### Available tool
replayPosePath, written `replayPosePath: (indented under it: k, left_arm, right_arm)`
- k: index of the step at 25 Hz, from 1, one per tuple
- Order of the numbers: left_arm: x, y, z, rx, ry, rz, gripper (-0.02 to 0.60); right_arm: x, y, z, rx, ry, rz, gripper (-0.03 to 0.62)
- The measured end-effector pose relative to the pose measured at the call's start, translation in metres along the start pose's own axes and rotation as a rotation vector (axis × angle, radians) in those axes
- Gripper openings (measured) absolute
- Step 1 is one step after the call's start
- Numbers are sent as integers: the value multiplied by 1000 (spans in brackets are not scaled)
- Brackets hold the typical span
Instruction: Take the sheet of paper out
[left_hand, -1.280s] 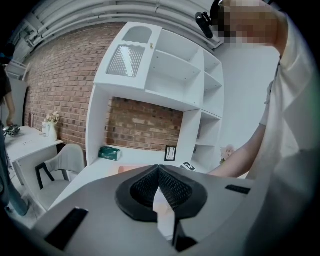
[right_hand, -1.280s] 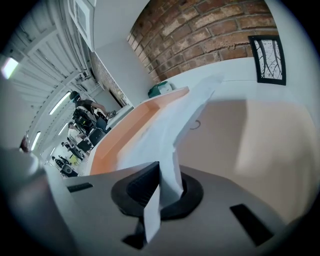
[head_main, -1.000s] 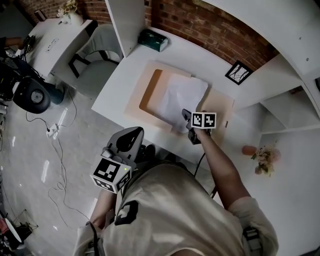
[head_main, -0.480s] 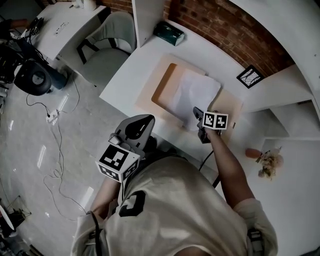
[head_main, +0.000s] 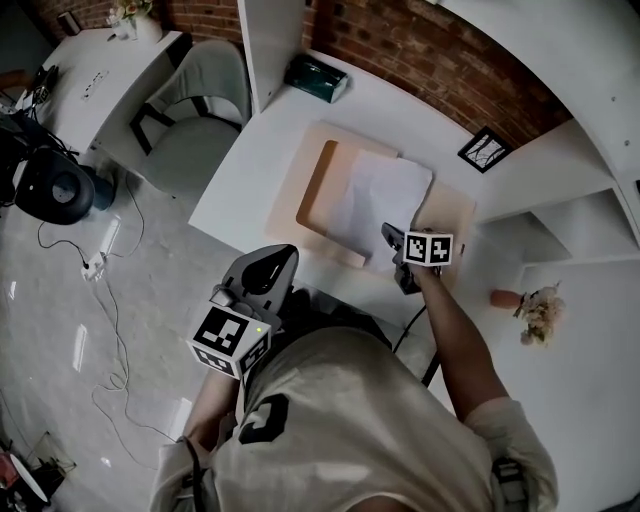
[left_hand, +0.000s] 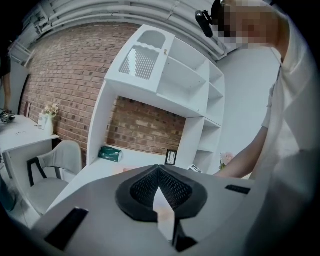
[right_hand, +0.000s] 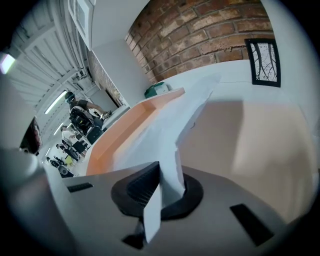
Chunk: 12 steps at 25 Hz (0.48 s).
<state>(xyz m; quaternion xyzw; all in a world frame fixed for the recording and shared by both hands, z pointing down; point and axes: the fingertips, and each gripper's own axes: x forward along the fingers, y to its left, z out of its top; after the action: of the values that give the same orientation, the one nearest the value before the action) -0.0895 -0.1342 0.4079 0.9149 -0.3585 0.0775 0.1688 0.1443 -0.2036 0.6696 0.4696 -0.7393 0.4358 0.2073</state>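
Right gripper (head_main: 389, 234): my fingers are clamped tight on the near corner of the sheet of paper (head_main: 378, 192), at the near edge of the tan folder (head_main: 448, 214). In the right gripper view the corner runs straight in between the pads, and the sheet bends up off the folder floor into the pinch. The gripper is pitched down at the folder.

The rest of the sheet lies across the folder's middle, with its far edge towards the folder's far side. It's inside the folder outline, not clear of it. The folder's orange inner lip shows along the sheet's left side.

Left gripper (head_main: 277, 256): fingers closed tip to tip with nothing between them, as the left gripper view shows. It's off the folder's near-left side, past the desk (head_main: 245, 170) edge and by my torso, well apart from the folder and the sheet. It points roughly level towards the folder.

Around the folder:
- The green box (head_main: 314, 78) is beyond its far-left corner, near the brick wall (head_main: 430, 60).
- The black picture frame (head_main: 481, 148) is just past its far-right corner.
- The flowers (head_main: 536, 312) are well to its right, on the near side.
- The grey chair (head_main: 195, 100) is well to its left, off the desk.
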Motion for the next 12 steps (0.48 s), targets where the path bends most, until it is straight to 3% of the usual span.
replayPosePath:
  k: [5,12]
  left_arm:
    - [5,-1,-4,-3,31,-38,17]
    - [9,-15,-1,17,41,-19,17]
  right_arm:
    - [-4,-4,-2,0,-4,-19,26]
    - [-4,-3,-5,3,-21,0,26]
